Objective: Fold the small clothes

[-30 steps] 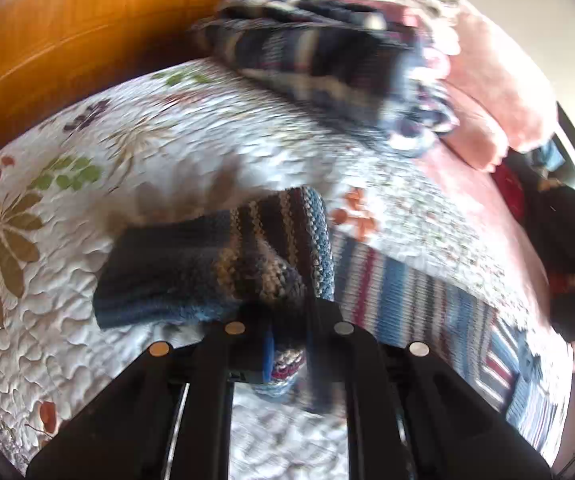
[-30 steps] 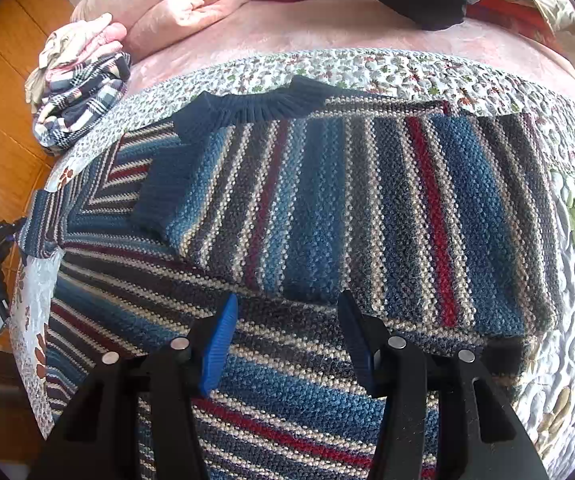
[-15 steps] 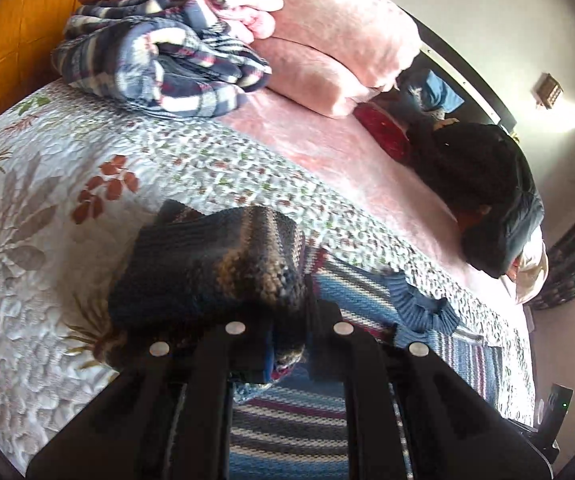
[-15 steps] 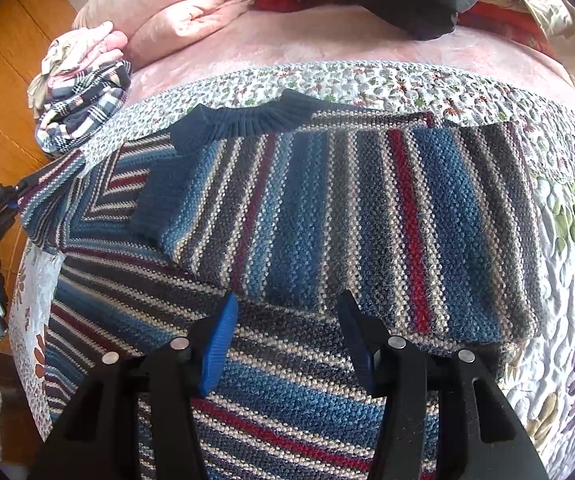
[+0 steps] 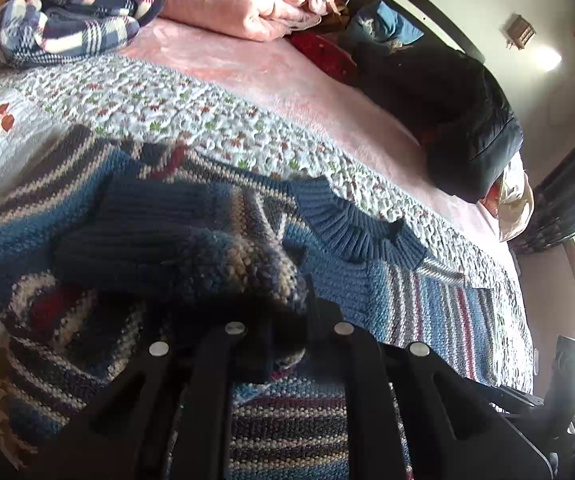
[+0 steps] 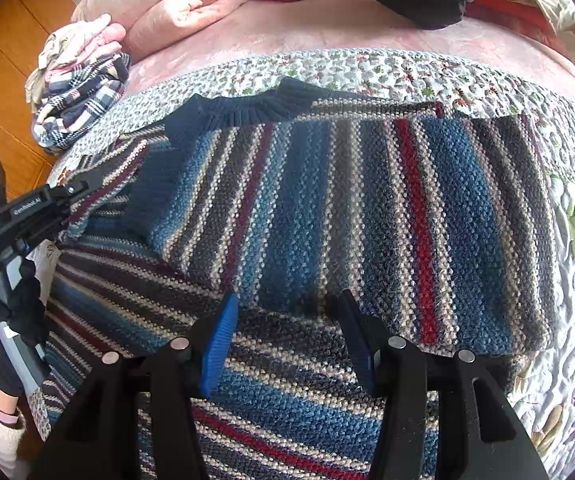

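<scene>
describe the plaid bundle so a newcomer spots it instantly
Start at the bed's quilt and go to its corner by the wooden floor, left of the pink pillows. The plaid bundle sits there: crumpled, navy-and-white checks, unlike the flat striped sweater.

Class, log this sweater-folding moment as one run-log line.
step: folding sleeve inward | left gripper: shut on sleeve | right gripper: open, over striped sweater | surface: quilt

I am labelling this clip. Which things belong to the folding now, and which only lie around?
In the job:
sweater
its sleeve, gripped by the left gripper
right gripper, open above the sweater

Lying about:
plaid cloth
pink blanket
dark jacket
quilt
</scene>
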{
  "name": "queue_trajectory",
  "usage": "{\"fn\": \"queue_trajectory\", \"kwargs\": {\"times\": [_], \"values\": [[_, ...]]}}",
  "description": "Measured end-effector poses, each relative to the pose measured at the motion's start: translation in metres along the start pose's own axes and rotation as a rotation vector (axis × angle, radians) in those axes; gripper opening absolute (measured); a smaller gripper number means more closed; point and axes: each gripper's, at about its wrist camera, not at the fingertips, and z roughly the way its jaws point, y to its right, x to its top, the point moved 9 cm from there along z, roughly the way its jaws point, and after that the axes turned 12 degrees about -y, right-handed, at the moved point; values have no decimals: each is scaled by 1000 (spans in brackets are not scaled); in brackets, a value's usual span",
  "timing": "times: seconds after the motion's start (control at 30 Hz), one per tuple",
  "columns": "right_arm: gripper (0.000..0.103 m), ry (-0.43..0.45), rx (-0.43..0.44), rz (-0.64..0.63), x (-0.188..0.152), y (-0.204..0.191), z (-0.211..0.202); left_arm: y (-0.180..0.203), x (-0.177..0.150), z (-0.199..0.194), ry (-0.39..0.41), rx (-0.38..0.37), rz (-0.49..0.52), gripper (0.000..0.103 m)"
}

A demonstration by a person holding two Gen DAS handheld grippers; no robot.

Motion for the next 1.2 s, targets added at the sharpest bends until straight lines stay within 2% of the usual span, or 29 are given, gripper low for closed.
{"fn": "queue_trajectory", "kwargs": {"times": [0.1, 0.2, 0.33, 0.4, 0.47, 0.5, 0.6, 0.67, 0.73, 0.83, 0.97, 1.1, 1.17, 1.2], "values": [[53, -10, -1, 2, 0, 0, 3, -10, -11, 20, -70, -6, -26, 13], [53, -20, -7, 5, 1, 0, 4, -17, -19, 20, -101, -56, -47, 16], [53, -20, 15, 13, 9, -8, -2, -22, -33, -19, -95, -121, -37, 18], [53, -16, 57, 2, 16, -22, -8, -32, -38, -50, -55, -130, -24, 19], [53, -15, 87, -19, 26, -42, -10, -50, -35, -79, 12, -92, -24, 23], [53, -18, 102, -33, 31, -54, -10, -64, -29, -92, 50, -45, -31, 25], [53, -39, 140, -73, 49, -96, -2, -104, -10, -109, 107, 158, -45, 25], [53, -57, 158, -98, 60, -123, 6, -126, 1, -107, 103, 224, -61, 25], [53, -81, 182, -98, 71, -145, 18, -141, 8, -94, 67, 279, -62, 24], [53, -119, 239, -76, 80, -170, 34, -156, 8, -76, 25, 318, -53, 25], [56, -164, 274, -57, 88, -190, 56, -163, 2, -53, -18, 397, 14, 25], [56, -216, 281, -36, 90, -200, 82, -171, -3, -51, -9, 377, 14, 27], [49, -248, 293, -38, 87, -202, 93, -171, -3, -52, -8, 358, 7, 27], [32, -257, 275, -43, 86, -203, 99, -171, -3, -53, -8, 349, 3, 28]]}}
